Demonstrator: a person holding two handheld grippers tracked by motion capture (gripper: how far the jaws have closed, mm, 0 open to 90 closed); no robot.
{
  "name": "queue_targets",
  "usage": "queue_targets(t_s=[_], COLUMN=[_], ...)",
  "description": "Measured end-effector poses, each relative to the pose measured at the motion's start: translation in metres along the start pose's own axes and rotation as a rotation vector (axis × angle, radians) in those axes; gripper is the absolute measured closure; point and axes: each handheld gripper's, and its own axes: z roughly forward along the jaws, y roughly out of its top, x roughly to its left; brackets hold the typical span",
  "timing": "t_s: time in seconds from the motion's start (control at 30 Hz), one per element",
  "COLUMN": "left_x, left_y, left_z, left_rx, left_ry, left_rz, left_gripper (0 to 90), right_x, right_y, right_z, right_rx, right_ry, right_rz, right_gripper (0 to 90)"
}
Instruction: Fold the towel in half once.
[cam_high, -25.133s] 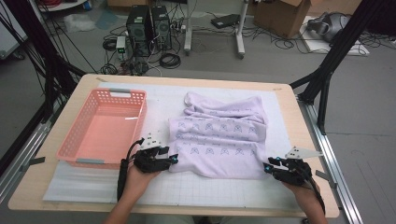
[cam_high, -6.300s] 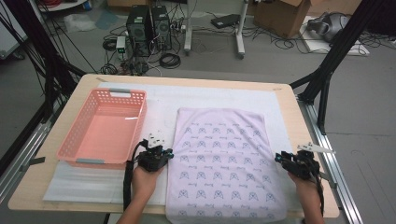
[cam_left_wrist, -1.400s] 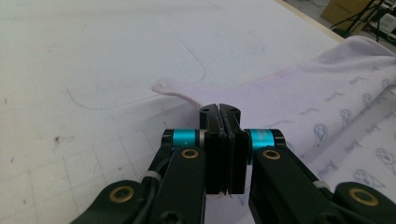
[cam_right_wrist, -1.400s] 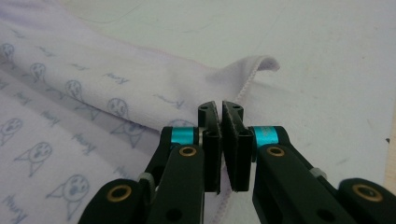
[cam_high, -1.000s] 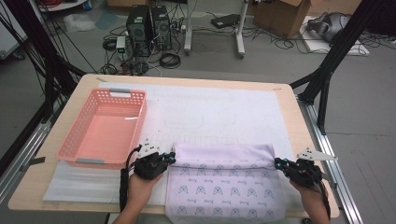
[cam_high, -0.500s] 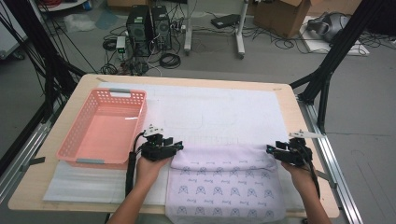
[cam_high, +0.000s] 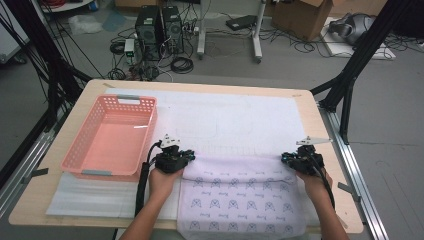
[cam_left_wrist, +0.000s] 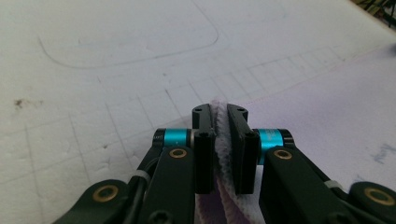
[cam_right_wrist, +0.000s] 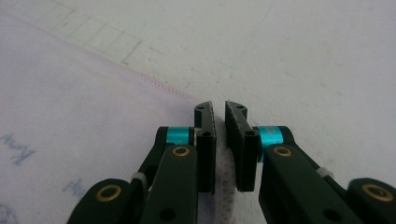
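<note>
Since half a second ago both of my hands have moved only a little: the folded edge of the towel (cam_high: 240, 165) now lies slightly nearer to me on the desk (cam_high: 327, 130), and the fold looks flatter. Compared with six seconds ago, the far half of the towel is now turned over onto the near half, so the cloth covers only the near part of the white mat (cam_high: 235, 117).

My left tool (cam_high: 186, 159) is at the left end of the fold, and its jaws are pressed on the cloth; in the left gripper view I see the fluffy edge of the towel (cam_left_wrist: 219, 140) pinched between them. My right tool (cam_high: 289, 159) is at the right end of the fold. In the right gripper view its jaws are close together with a bit of the towel (cam_right_wrist: 220, 177) between them, so it pinches the corner too.

The towel is pale purple with small printed figures, and its near edge hangs over the front edge of the desk. The pink basket (cam_high: 87, 155) stands to the left, apart from the towel.
</note>
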Motion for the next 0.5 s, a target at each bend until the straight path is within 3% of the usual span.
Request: queue_targets(t_s=[0.23,0.5], left_x=[-0.015,-0.032], left_y=[0.001,-0.008], left_z=[-0.022,-0.049], left_rx=[-0.097,-0.156], left_ry=[-0.015,-0.041], left_rz=[0.068,0.122], left_gripper=[79.6,78.1], right_x=[0.008,0.025], right_y=[-0.009,-0.026], right_z=[-0.025,-0.058], right_rx=[-0.108,-0.186], right_ry=[-0.005,0.006], right_rz=[-0.002,-0.02], right_gripper=[82.3,82.2])
